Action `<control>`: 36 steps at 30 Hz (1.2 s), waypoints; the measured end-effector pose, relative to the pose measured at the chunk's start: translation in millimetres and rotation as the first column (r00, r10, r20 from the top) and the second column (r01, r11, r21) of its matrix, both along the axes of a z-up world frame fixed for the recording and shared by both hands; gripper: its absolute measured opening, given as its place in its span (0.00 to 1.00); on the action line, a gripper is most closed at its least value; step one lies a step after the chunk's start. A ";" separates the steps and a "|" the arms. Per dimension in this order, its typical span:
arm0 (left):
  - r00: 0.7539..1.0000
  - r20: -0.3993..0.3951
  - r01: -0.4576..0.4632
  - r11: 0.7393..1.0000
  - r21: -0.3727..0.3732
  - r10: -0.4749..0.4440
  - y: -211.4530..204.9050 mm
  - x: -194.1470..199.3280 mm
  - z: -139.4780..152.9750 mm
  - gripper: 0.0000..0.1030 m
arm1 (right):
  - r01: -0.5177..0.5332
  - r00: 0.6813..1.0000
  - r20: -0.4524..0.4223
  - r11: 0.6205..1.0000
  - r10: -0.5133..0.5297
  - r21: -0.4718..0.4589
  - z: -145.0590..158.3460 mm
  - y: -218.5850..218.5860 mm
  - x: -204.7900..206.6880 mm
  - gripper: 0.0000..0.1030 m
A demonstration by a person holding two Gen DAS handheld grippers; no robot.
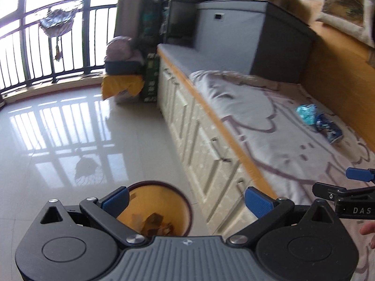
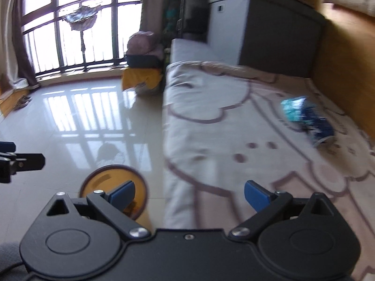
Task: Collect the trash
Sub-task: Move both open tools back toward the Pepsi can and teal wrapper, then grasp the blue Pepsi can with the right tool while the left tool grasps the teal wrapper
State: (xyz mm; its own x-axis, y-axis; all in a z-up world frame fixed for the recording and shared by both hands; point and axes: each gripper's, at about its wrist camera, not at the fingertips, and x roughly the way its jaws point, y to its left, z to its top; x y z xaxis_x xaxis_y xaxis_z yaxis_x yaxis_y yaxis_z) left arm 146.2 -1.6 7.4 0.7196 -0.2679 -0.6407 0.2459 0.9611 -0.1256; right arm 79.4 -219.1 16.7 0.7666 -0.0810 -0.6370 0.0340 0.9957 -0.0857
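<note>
The left gripper (image 1: 186, 201) is spread wide and carries nothing; it hangs over the floor beside the bed, right above the bin (image 1: 161, 208), whose round mouth shows a few scraps already lying inside. The right gripper (image 2: 189, 196) is likewise released and empty, hanging over the near edge of the bed (image 2: 234, 140) and pointing across the blanket.

The trash left to collect appears to be two wrappers: a teal one (image 2: 293, 109) and a dark blue one (image 2: 318, 128) touching it, both lying on the blanket near the far edge of the bed, close to the wooden side panel (image 2: 346, 82). They are well apart from either gripper.

The step in hand seems to be reaching for these wrappers. The right gripper is better placed: it should cross the blanket low, come down over one wrapper with the jaws straddling it, and pinch crinkled foil rather than blanket cloth. Taking the dark blue wrapper first looks sensible, since it lies nearer.

The blanket between is bare, so the path is open. The wooden panel just behind the wrappers limits overshoot, and the grey box (image 2: 269, 28) stands at the far corner, clear of the route. The bin sits just beside the bed's near edge, an easy carry back.
</note>
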 end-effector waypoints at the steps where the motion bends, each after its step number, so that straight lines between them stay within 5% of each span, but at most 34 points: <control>1: 1.000 0.008 0.010 1.000 0.003 -0.010 -7.0 -0.4 0.8 1.00 | 0.014 1.000 0.009 1.000 -0.014 -0.007 0.6 -7.9 -1.8 0.98; 18: 0.964 0.132 0.233 0.973 -0.002 -0.231 -145.7 18.0 11.5 1.00 | 0.268 0.956 0.145 0.959 -0.253 -0.091 -9.1 -125.8 -5.3 0.98; 29: 0.932 0.168 0.321 0.947 0.029 -0.321 -204.4 58.0 17.3 1.00 | 0.334 0.937 0.180 0.922 -0.301 -0.196 -24.1 -152.9 54.7 0.95; 36: 0.931 0.161 0.332 0.943 0.008 -0.328 -222.7 88.5 14.4 1.00 | 0.358 0.931 0.206 0.861 -0.300 -0.362 -41.4 -157.7 110.3 0.92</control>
